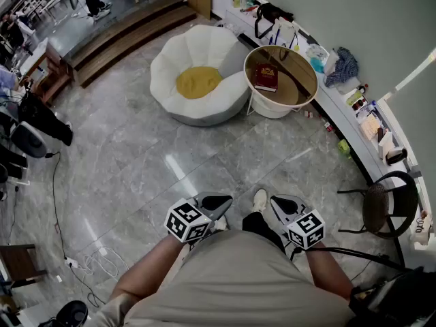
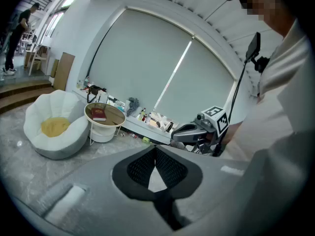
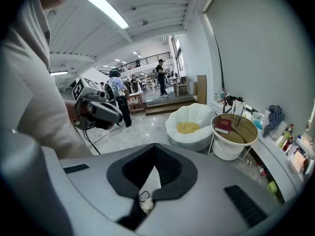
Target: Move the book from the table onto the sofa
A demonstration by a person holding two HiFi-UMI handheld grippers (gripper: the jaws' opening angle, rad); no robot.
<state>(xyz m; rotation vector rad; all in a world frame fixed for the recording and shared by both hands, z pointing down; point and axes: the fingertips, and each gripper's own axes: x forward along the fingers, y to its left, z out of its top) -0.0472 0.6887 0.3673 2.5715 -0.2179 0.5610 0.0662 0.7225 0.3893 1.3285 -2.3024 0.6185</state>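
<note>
1. On the round table [image 1: 293, 87], toward the edge of its top nearest the sofa, the dark red book [image 1: 266, 78] is lying flat, with nothing touching it.
2. The white sofa [image 1: 204, 46] is sitting just beside the table's left edge, and a yellow cushion [image 1: 199, 82] is resting in its seat.
3. The left gripper [image 1: 216, 200] is hanging low in front of the person's body over the grey marble floor [image 1: 136, 162], well apart from the table. Its jaws are pressing together with nothing between them.
4. The right gripper [image 1: 281, 201] is hanging near it at the same level, likewise clenched and empty, with its two tips meeting in the right gripper view.
5. Both grippers are pointing forward and somewhat downward, toward the sofa and table.
6. A white shoe [image 1: 259, 199] is showing on the floor between the two grippers.
7. A long ledge [image 1: 354, 125] is running along the wall behind the table, carrying bottles and small clutter.
8. A black chair [image 1: 385, 206] is standing at the right, near that ledge.
9. Wooden steps [image 1: 129, 36] are rising beyond the sofa, at the far left.
</note>
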